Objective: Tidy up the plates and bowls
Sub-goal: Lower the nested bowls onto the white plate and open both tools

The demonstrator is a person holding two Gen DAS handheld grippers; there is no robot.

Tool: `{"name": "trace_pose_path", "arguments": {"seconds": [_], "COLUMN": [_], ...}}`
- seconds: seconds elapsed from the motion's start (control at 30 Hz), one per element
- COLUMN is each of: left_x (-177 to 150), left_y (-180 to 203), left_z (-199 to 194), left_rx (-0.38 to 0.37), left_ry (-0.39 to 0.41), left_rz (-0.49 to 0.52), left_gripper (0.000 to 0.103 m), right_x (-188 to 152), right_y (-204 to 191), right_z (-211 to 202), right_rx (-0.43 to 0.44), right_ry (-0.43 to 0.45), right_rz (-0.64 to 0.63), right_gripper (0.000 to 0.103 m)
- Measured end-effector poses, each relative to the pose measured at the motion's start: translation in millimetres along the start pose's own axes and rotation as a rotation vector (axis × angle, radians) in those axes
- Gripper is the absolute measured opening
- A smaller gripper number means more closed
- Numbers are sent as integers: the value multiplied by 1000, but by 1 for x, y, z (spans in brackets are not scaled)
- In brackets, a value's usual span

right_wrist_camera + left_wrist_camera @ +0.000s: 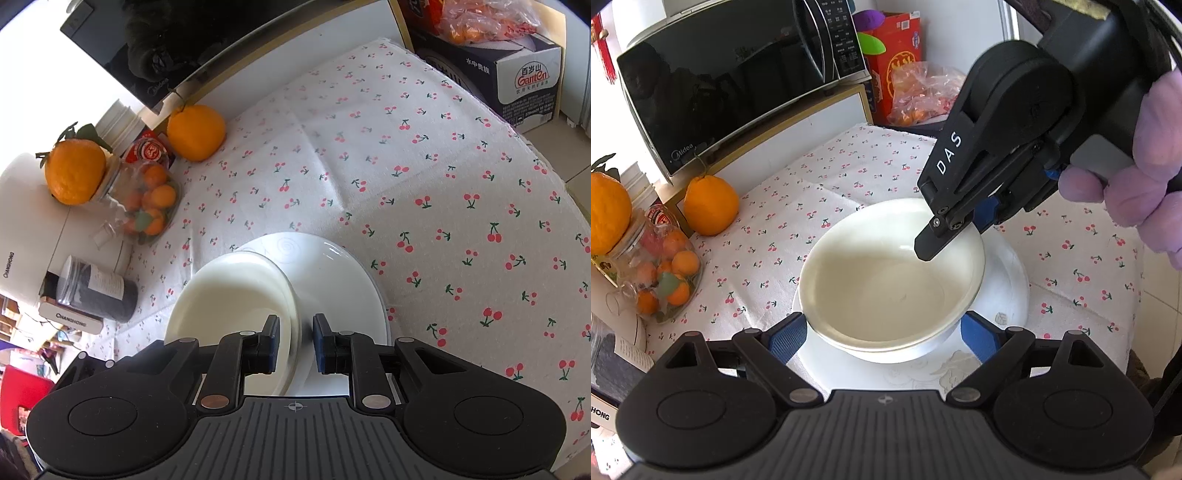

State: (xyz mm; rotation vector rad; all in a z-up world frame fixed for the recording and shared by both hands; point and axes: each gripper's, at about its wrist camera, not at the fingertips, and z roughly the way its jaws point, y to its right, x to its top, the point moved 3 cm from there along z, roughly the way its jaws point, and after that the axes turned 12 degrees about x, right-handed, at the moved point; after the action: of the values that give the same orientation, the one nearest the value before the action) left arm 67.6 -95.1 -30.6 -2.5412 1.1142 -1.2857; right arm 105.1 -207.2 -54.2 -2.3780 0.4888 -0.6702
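A cream bowl (886, 280) sits on a white plate (1004, 295) on the cherry-print tablecloth. My left gripper (882, 338) is open, its blue pads on either side of the bowl's near edge, apart from it. My right gripper (955, 240) straddles the bowl's far right rim, one finger inside and one outside. In the right wrist view the right gripper (294, 341) has its pads around the bowl (229, 295) rim with gaps on both sides, so it is open. The plate (340, 288) lies under the bowl.
A microwave (731, 74) stands at the back left on a white cabinet. An orange (711, 205), a jar of small oranges (665, 273) and another orange (605, 218) are to the left. A red box and bagged fruit (923, 96) sit behind. A dark jar (96, 291) lies at the left.
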Motion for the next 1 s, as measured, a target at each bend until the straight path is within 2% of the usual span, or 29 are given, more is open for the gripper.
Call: {"name": "trace_pose_path", "arguments": {"seconds": [0.2,0.47,0.7,0.83,1.0], "left_x": [0,-1,-2,-2,-4], "left_y": [1,3,-2,-8,-11], "left_z": [0,1,-2,-6,-15], "left_rx": [5,-7,0,6,25], "left_ry": [-1,-34,-49,-48,-48], "left_rz": [7,16,-31,-73,-112], "left_gripper": [89,96,98,100,100], "right_x": [-3,-1,-1,1,5], "right_y": [-5,-2,-6,-13,-18], "right_z": [-1,-3,-7,-14,-24], "right_rx": [-25,6,22,14,-3], "right_ry": [-4,-14,-14,11,58], "right_rz": [-42,-14,-45,-101,-172], "right_gripper": [19,23,46,51,61]}}
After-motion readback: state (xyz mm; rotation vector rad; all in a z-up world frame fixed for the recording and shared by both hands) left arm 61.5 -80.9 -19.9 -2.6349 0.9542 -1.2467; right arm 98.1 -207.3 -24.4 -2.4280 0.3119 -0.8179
